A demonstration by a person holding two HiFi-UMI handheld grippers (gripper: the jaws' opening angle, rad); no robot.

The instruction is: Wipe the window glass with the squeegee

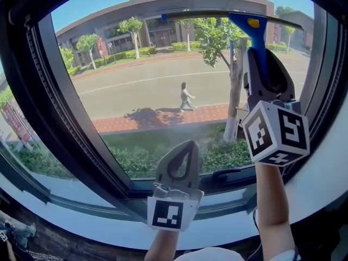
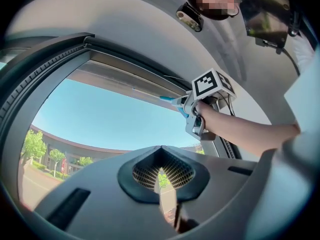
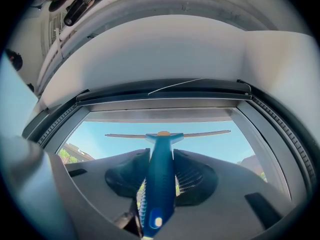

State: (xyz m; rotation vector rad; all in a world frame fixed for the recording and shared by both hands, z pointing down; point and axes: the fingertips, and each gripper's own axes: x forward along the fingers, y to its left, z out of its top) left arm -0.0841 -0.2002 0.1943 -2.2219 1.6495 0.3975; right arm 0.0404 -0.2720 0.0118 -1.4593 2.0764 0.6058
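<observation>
The right gripper [image 1: 262,64] is clamped on the handle of the squeegee [image 1: 247,22], held high so the blade lies along the top of the glass [image 1: 152,86], probably ready for a downward pull, while the left gripper [image 1: 184,148] waits low, jaws together and empty.

Grey left tool [image 1: 188,145], right tool [image 1: 260,56], marker cubes [image 1: 275,133]
</observation>
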